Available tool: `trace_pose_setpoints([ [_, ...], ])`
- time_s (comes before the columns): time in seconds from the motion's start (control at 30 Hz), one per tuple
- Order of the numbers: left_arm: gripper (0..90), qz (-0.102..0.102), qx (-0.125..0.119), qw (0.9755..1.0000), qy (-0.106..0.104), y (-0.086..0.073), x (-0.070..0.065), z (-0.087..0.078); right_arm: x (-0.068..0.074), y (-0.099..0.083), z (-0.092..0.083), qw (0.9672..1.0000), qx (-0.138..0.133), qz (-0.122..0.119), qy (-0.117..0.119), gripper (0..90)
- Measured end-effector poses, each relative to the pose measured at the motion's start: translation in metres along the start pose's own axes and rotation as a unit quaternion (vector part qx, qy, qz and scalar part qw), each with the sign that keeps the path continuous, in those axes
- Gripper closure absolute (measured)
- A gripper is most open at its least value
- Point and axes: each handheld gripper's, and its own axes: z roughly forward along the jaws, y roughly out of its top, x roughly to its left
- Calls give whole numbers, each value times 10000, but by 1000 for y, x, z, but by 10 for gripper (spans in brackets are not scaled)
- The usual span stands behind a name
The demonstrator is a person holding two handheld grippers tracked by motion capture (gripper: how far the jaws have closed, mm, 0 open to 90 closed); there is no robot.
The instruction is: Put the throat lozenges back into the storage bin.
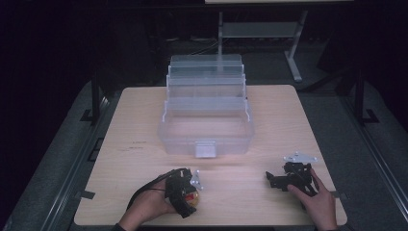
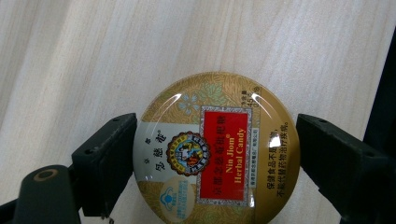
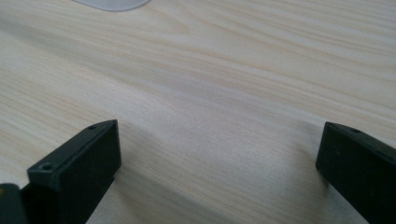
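Observation:
A round gold candy tin (image 2: pixel 215 149) with a red label lies flat on the wooden table (image 1: pixel 134 125), near its front left edge. My left gripper (image 2: pixel 217 154) is shut on it, one black jaw against each side of the tin. In the high view the tin (image 1: pixel 192 197) peeks out under the left gripper (image 1: pixel 185 195), held by a hand. My right gripper (image 1: pixel 272 179) rests at the front right, held by the other hand. Its jaws stand wide apart in the right gripper view (image 3: pixel 219 154), with only bare wood between them.
A clear plastic box (image 1: pixel 163 130) with stepped fold-out trays stands open in the middle of the table, its latch (image 1: pixel 205 149) facing me. Table edges lie close to both hands at the front. A metal stand (image 1: pixel 293 57) is on the floor behind.

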Motion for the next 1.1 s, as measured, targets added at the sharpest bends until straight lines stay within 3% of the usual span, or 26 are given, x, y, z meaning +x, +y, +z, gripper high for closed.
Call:
trace_pose_setpoints([
  [0.57,194,-47,-28,10000,-7,-1,1,-1,0,0,0,10000,0,0,1,0],
  [1.1,195,-128,-181,9997,-64,-2,4,-15,0,0,0,10000,2,-3,0,0],
])
